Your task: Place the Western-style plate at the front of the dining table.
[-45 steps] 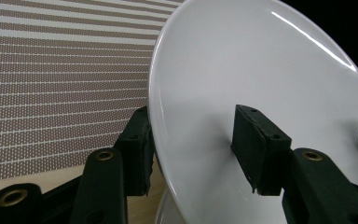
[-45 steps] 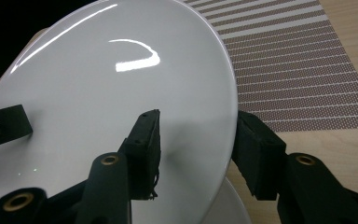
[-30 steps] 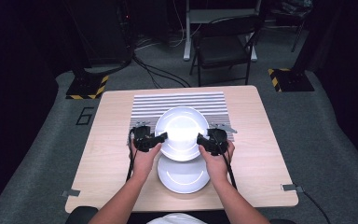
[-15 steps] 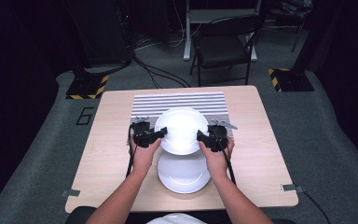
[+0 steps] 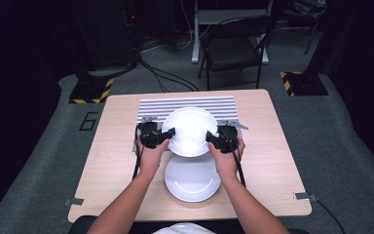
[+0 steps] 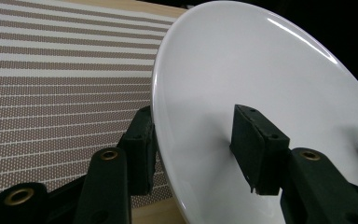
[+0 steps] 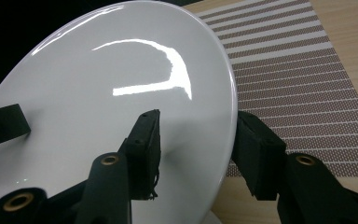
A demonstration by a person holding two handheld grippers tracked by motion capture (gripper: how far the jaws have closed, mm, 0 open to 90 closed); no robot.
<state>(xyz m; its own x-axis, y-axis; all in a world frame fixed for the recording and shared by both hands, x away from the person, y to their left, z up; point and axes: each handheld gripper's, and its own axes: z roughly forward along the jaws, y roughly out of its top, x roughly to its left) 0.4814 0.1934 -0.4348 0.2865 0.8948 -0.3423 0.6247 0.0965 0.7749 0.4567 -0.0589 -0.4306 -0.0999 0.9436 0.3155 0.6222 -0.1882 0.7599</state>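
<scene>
I have both forearms reaching in from the near edge, the left hand-held gripper [image 5: 168, 132] and right hand-held gripper [image 5: 211, 138] each clamped on opposite rims of the white plate [image 5: 191, 130], held above the striped mat [image 5: 185, 105]. A second plate [image 5: 193, 177] lies on the wooden tabletop [image 5: 268, 146], a folding chair [image 5: 233, 48] behind in the dark room. The raised plate hides the second plate's far edge.

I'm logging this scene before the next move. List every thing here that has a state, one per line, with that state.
upper plate: lifted, tilted, gripped at both rims.
lower plate: flat on the table, untouched.
striped mat: spread flat.
left gripper: fingers astride the plate's left rim.
right gripper: fingers clamped on its right rim.
folding chair: unfolded, unoccupied.
</scene>
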